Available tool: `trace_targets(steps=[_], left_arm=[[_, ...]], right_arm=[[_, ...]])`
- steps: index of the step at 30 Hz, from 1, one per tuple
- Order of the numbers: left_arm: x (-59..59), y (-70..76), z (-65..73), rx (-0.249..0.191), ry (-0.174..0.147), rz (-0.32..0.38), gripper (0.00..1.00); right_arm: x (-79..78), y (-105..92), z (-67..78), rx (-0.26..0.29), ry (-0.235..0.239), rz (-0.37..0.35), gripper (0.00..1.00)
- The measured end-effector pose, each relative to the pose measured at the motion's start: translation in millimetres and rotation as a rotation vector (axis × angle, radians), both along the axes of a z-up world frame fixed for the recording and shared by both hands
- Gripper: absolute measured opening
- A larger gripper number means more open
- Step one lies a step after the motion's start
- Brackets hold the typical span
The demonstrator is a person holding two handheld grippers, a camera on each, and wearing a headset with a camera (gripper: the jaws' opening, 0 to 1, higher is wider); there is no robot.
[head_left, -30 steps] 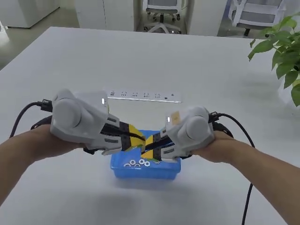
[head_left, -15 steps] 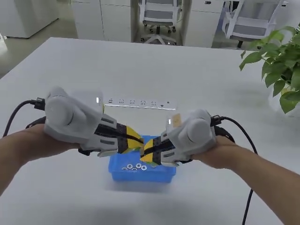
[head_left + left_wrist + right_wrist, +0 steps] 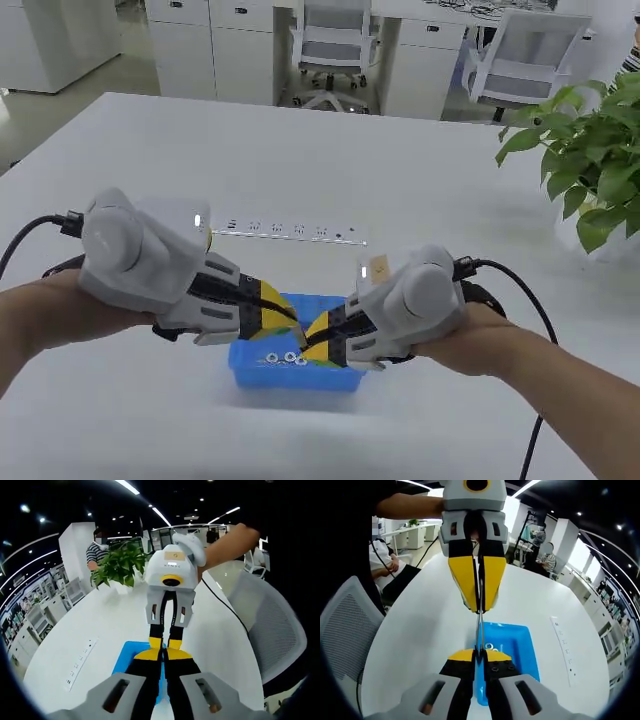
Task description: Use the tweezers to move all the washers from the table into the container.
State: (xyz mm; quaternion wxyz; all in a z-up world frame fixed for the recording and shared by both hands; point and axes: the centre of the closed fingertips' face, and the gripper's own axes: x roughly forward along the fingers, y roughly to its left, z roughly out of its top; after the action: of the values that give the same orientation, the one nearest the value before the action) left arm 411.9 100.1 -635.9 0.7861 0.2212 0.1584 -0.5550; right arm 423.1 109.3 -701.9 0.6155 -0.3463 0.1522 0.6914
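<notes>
Presently the small silver metal washers (image 3: pixel 284 357) lie clustered on the floor of the shallow blue plastic container (image 3: pixel 292 380). It stands on the white counter (image 3: pixel 420 190) close in front of us. We find no washer loose on the counter around it.

Directly above the container, the thin steel tweezers (image 3: pixel 479 630) span the gap between the two tools. The right hand-held gripper (image 3: pixel 316 338) is clenched on one end; in the right gripper view the blades rise out of its yellow-tipped jaws. The left hand-held gripper (image 3: pixel 284 310) faces it tip to tip, and its yellow jaws look closed on the other end.

Beyond the container lies a white power strip (image 3: pixel 290 231). A green leafy plant (image 3: pixel 590 160) stands at the far right.

Change over the last second: the whole head view has slid down, with more of the room showing at the top. We log this as headset tilt, not a move of the things. The container keeps its place just short of the power strip, and both tools stay tip to tip over it. The right tool now hides part of the cluster, so we cannot compare washer counts.

Judgement: the transfer looks finished or nearly so. The step in hand reads as a regrip or hand-over of the tweezers, not a pick.
</notes>
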Motion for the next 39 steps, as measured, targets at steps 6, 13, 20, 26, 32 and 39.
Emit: trace_targets(steps=[6, 13, 20, 26, 32, 39], left_arm=[[-11.4, 5.1, -8.2, 0.012, 0.016, 0.001, 0.05], [-22.0, 11.5, -24.0, 0.053, 0.042, -0.001, 0.05], [-28.6, 16.8, -42.2, 0.089, 0.071, 0.003, 0.05], [-33.7, 17.6, -61.7, 0.146, 0.09, -0.004, 0.05], [-35.2, 19.2, -78.0, 0.182, 0.107, -0.006, 0.05], [-35.2, 20.0, -96.7, 0.215, 0.122, -0.004, 0.05]], right_arm=[[-10.0, -4.1, -3.6, -0.025, -0.002, 0.011, 0.07], [-19.7, -8.0, -10.9, -0.055, -0.004, 0.023, 0.07], [-27.1, -11.2, -20.6, -0.074, 0.004, 0.028, 0.07], [-32.1, -13.6, -33.7, -0.099, 0.002, 0.032, 0.07], [-34.6, -15.6, -44.9, -0.11, 0.008, 0.023, 0.07], [-35.9, -18.3, -58.1, -0.127, 0.018, 0.009, 0.07]])
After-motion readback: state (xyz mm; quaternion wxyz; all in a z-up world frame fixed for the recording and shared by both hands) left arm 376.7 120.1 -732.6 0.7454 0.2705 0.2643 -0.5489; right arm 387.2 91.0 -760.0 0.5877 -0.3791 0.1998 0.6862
